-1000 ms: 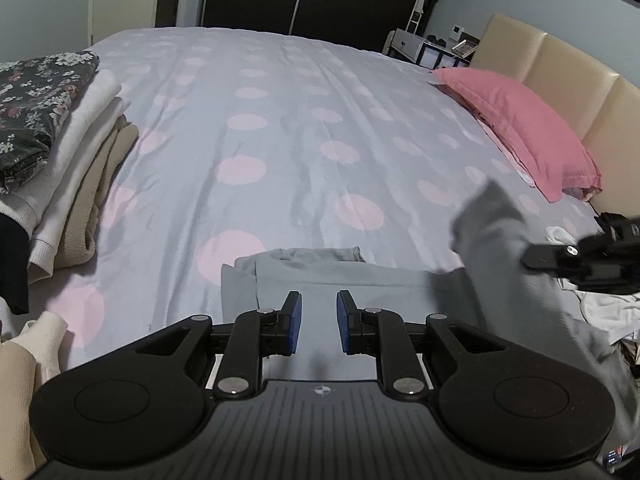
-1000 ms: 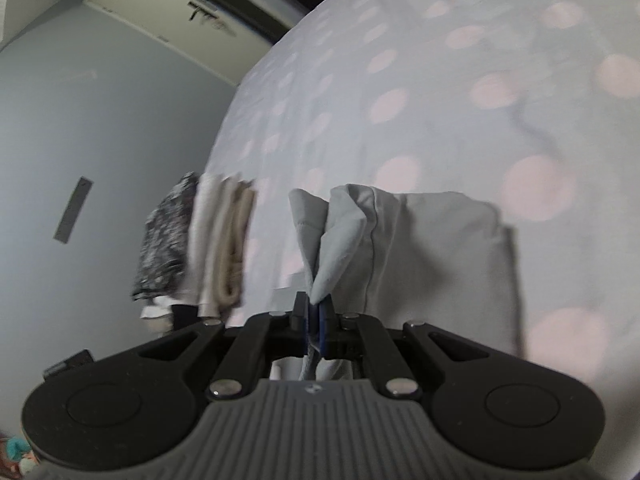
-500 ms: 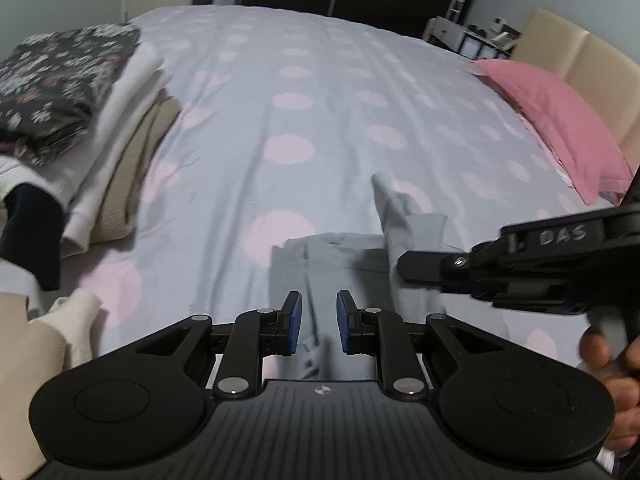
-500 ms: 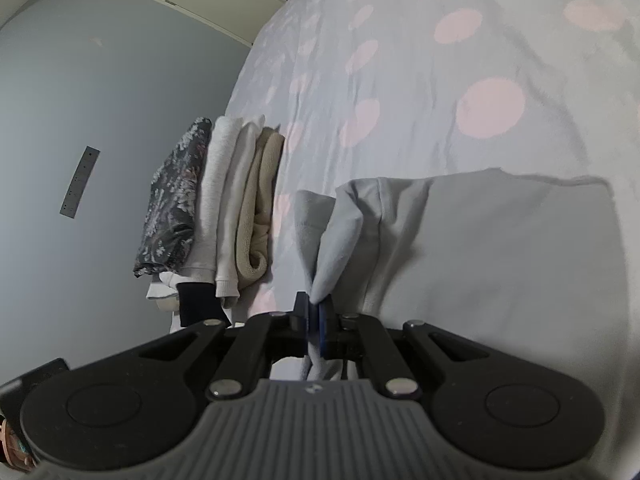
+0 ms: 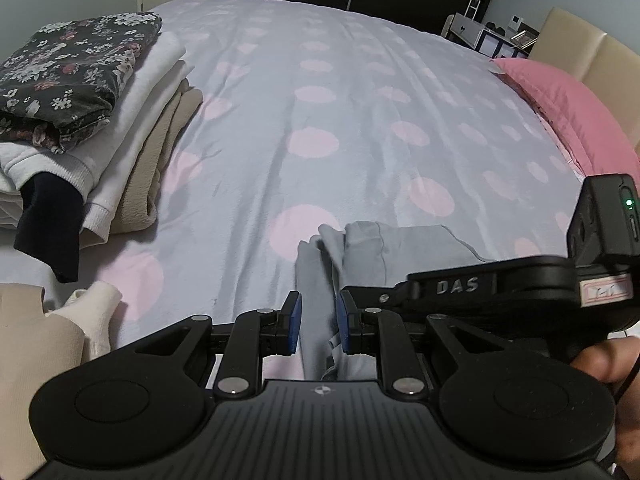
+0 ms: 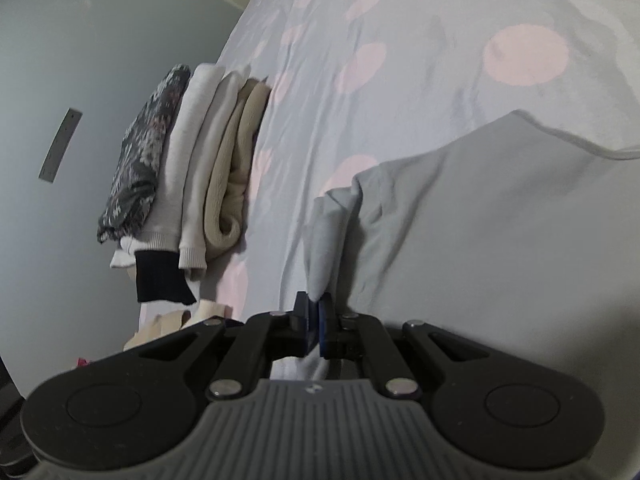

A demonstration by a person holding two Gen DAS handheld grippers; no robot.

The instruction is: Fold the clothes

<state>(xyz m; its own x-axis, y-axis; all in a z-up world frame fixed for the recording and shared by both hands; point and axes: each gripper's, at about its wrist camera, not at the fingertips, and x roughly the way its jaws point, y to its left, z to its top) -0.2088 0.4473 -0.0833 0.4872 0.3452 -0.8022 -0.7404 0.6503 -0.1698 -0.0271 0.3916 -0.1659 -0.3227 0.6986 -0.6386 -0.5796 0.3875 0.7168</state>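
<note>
The bed [image 5: 340,92], spread with a pale cover dotted in pink, carries everything in view. At its left edge stands a stack of folded clothes [image 5: 92,92], floral piece uppermost, with cream and beige knits beneath; a pink pillow [image 5: 568,116] lies at the far right by the headboard. The grey garment [image 6: 500,216] lies near the front edge of the bed, its body now spread flat where a second ago one side hung raised in the air. The right gripper [image 6: 314,320] has swept across and down with that side, and its jaws remain pinched shut on a bunched fold of the grey cloth. This carries one side over the body, so the fold appears to be nearly laid but not yet released. The left gripper [image 5: 317,322] has scarcely shifted; its jaws stand partly apart with a strip of the grey cloth running between them, the pads apparently not pressing on it. The right hand [image 5: 608,360] shows at the frame's edge.
</note>
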